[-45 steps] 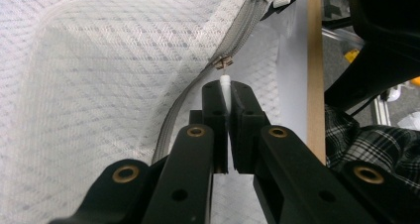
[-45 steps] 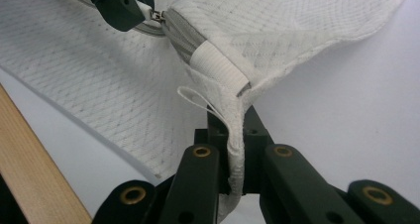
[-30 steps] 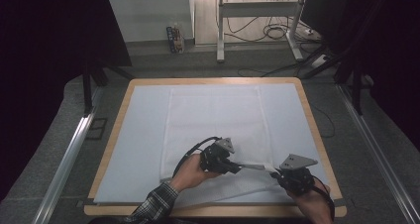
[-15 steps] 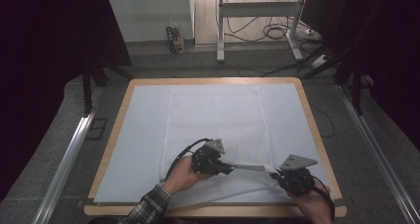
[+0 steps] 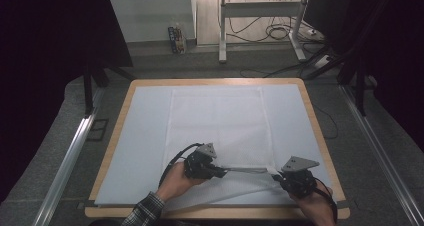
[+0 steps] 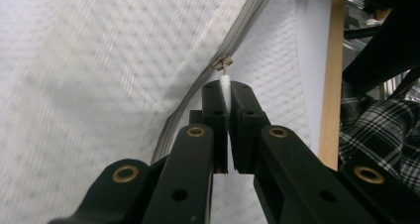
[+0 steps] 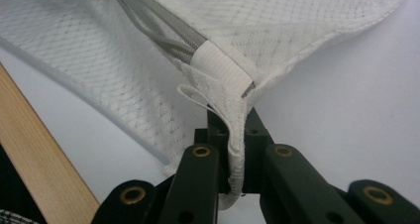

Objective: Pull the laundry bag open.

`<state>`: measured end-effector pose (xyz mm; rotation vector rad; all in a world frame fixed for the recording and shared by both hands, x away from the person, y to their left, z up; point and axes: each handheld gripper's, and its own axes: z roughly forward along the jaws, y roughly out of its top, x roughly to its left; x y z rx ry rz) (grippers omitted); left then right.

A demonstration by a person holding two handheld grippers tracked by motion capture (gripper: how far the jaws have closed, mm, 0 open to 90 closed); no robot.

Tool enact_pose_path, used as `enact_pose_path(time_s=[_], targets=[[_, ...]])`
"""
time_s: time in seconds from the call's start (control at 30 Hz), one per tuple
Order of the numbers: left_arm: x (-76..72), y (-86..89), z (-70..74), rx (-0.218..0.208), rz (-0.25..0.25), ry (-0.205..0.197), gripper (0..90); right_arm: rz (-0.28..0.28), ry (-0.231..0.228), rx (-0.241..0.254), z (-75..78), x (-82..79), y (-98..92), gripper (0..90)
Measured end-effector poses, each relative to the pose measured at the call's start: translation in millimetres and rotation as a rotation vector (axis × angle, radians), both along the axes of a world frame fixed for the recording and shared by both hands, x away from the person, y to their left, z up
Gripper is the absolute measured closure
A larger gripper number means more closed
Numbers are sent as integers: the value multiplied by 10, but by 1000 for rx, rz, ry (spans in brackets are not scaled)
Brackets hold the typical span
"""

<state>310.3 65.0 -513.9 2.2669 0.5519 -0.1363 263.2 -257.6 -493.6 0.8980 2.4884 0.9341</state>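
Dark walls stand around a wooden table (image 5: 125, 116) with a pale blue sheet (image 5: 140, 136) spread over its top. Behind the table there is a grey floor with cables (image 5: 280, 33) lying on it and the legs of a metal stand (image 5: 222, 26).

On the sheet lies a white mesh laundry bag (image 5: 217, 121). It sits flat in the middle of the table, and its near edge is by the person's hands. A grey zipper (image 5: 247, 170) runs along that near edge, between the two grippers.

The left gripper (image 5: 220, 172) is held in the person's left hand (image 5: 175, 183), with a checked sleeve (image 5: 145, 211) behind it. Its jaws are pressed together on the small white zipper pull (image 6: 226, 85). In the left gripper view the pull sticks up between the two black fingertips (image 6: 212, 97), and the little metal slider (image 6: 223, 63) sits just above them on the zipper track.

The right gripper (image 5: 275, 176) is near the right corner of the table, in the person's right hand (image 5: 317, 206). Its jaws are squeezed tight on the corner of the bag. In the right gripper view a bunched strip of white mesh (image 7: 236, 149) runs down between the jaws, and a white woven tab (image 7: 220, 65) covers the end of the zipper just above them. A thin loop (image 7: 198, 97) hangs beside that tab.
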Motion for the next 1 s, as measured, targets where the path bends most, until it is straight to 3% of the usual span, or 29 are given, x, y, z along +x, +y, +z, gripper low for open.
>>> enact_pose_path(time_s=[0.43,1.0], targets=[[-64,129,8,-23,20,-1,872,10,3,-8,-20,-5,33,862],[-102,354,20,-41,65,7,872,-7,14,24,-4,14,-35,863]])
